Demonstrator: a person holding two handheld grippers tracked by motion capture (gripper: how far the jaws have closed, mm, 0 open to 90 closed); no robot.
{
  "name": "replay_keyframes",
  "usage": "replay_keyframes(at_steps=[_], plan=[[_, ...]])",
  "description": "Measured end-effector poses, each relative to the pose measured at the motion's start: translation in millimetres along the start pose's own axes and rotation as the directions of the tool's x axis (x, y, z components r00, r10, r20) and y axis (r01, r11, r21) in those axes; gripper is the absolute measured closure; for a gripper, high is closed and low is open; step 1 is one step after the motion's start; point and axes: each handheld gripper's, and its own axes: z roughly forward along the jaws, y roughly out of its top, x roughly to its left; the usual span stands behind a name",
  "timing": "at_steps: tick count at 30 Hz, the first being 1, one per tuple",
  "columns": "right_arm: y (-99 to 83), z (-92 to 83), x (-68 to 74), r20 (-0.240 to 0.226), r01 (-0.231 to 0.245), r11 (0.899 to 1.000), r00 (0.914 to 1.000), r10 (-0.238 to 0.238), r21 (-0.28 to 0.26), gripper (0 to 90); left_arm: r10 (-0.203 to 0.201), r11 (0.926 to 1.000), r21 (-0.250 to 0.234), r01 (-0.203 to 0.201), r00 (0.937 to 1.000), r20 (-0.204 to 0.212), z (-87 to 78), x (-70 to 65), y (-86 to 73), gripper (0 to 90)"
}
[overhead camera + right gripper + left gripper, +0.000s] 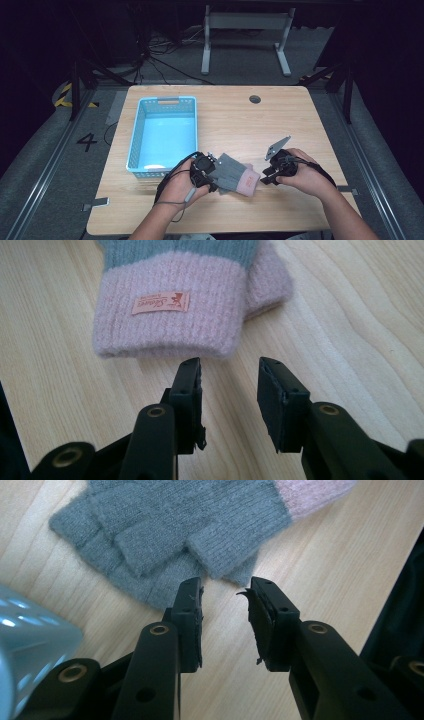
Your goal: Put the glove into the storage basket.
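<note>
A pair of grey knitted gloves [231, 171] with pink cuffs [247, 182] lies stacked on the wooden table near its front edge. My left gripper [214, 186] is at the finger end of the gloves [165, 535], open, its jaw tips just short of the grey fingertips. My right gripper [263, 180] faces the pink cuff [165, 320], which bears a small orange label [160, 303]. It is open too, with bare wood between its jaws and the cuff edge just ahead of them.
A light blue plastic basket [135, 137] stands on the left half of the table, right behind my left hand; its corner [30, 640] shows in the left gripper view. A round cable hole [255, 99] sits at the table's far edge.
</note>
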Motion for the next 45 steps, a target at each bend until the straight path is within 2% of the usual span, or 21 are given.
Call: replay_keyframes(at_steps=[8,15,18,21,23,26,33,38,45], plan=[[1.6,3.8,1.0,0.002,0.015,1.0,0.9999,-0.015,0.005,64.1,0.009,0.9996,0.027,-0.009,1.0,-0.002,17.4,3.7,2.3,66.9],[4.6,6.8,3.3,0.011,0.03,1.0,0.9995,-0.03,-0.008,68.4,0.029,0.9991,0.031,-0.03,0.9995,0.011,22.3,0.7,4.5,69.1],[5.7,8.1,4.9,0.014,0.042,0.999,0.999,-0.042,-0.008,70.0,0.035,0.9991,0.025,-0.035,0.9994,0.004,22.3,-0.7,5.3,69.8],[6.9,8.7,6.3,0.022,0.044,0.999,0.9988,-0.044,-0.011,70.9,0.044,0.998,0.046,-0.044,0.999,-0.009,24.1,-0.7,6.1,73.1],[7.6,9.2,6.5,0.018,0.047,0.999,0.9987,-0.047,-0.011,72.3,0.034,0.9984,0.045,-0.034,0.9993,-0.013,25.7,-1.6,6.2,74.6],[8.9,11.5,7.0,0.02,0.054,0.999,0.9983,-0.054,-0.001,73.7,0.046,0.9977,0.05,-0.045,0.9987,-0.022,26.9,-2.1,7.1,75.6],[11.0,13.1,10.2,0.025,0.055,0.999,0.9982,-0.055,0.002,81.3,0.055,0.9983,0.024,-0.054,0.9971,-0.053,23.2,-4.9,8.6,85.6],[11.2,10.4,10.7,0.029,0.046,0.999,0.9986,-0.045,-0.003,84.6,0.057,0.9983,0.007,-0.057,0.9963,-0.064,20.1,-8.6,8.9,86.6],[12.7,-0.8,11.2,0.069,0.046,0.997,0.9968,-0.042,-0.057,86.5,0.083,0.9964,-0.012,-0.084,0.9941,-0.07,8.8,-17.0,8.8,86.8]])
